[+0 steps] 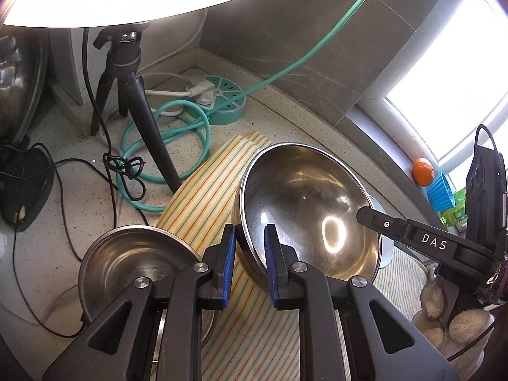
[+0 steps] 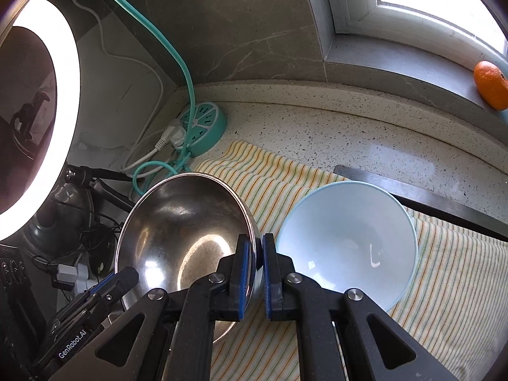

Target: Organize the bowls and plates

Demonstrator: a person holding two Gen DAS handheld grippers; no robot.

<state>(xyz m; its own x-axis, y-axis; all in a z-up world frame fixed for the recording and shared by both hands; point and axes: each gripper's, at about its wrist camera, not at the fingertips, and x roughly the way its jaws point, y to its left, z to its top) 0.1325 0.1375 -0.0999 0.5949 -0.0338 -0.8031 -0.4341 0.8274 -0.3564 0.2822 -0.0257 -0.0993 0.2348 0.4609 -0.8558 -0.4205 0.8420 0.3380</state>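
A large steel bowl [image 1: 311,209] is tilted above the striped cloth [image 1: 206,190]. My left gripper [image 1: 250,263] is shut on its near-left rim. My right gripper [image 2: 255,270] is shut on its opposite rim, and the same steel bowl [image 2: 181,231] fills the left of the right wrist view. The right gripper's finger [image 1: 381,222] shows at the bowl's right edge in the left wrist view. A smaller steel bowl [image 1: 133,260] sits at lower left. A light blue bowl [image 2: 349,244] rests on the cloth [image 2: 279,184] to the right.
A tripod [image 1: 136,101] with a ring light [image 2: 60,114], a teal power strip [image 1: 222,98] and tangled cables [image 1: 133,171] crowd the back left corner. An orange [image 2: 492,84] lies on the window sill. A blue cup [image 1: 441,193] stands at the right.
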